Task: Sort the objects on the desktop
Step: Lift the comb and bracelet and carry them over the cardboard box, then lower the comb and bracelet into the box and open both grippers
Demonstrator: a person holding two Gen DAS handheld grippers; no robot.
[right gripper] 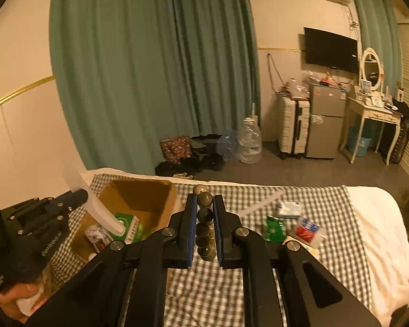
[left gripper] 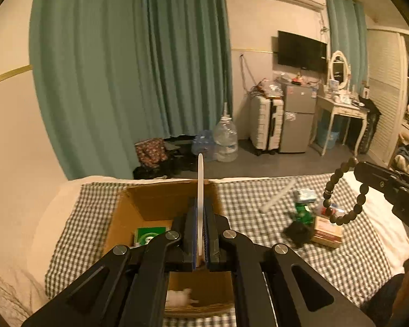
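The left gripper [left gripper: 201, 234] is clamped on a thin white curved strip [left gripper: 200, 190], held edge-on in the left wrist view and standing up from the pads. The cardboard box [left gripper: 150, 204] lies directly below it, open at the top, on the checked cloth [left gripper: 259, 199] that covers the bed. Inside the box are a green-and-white carton [left gripper: 149, 235] and a small white item [left gripper: 181, 297] near the front wall (its kind cannot be told).

The right gripper [right gripper: 205, 229] is closed on a string of dark round beads [right gripper: 204, 218]; several beads sit stacked between the blue pads. In the left wrist view the rest of the string hangs as a loop at 3 o'clock, clear of the cloth.

Unsorted items lie on the cloth at 2 o'clock of the right gripper — a green packet [right gripper: 274, 229], a red-and-white packet [right gripper: 308, 230], a pale blue-white pack [right gripper: 287, 208] and a white tube [right gripper: 261, 203], blurred. The box is at 10 o'clock of the right gripper, and the left gripper with its strip stands over the box's near corner — between the right gripper and the opening.

Beyond the bed: a green curtain [left gripper: 128, 68], water bottles [left gripper: 226, 139], a white suitcase [left gripper: 265, 125], a small fridge [left gripper: 298, 117].
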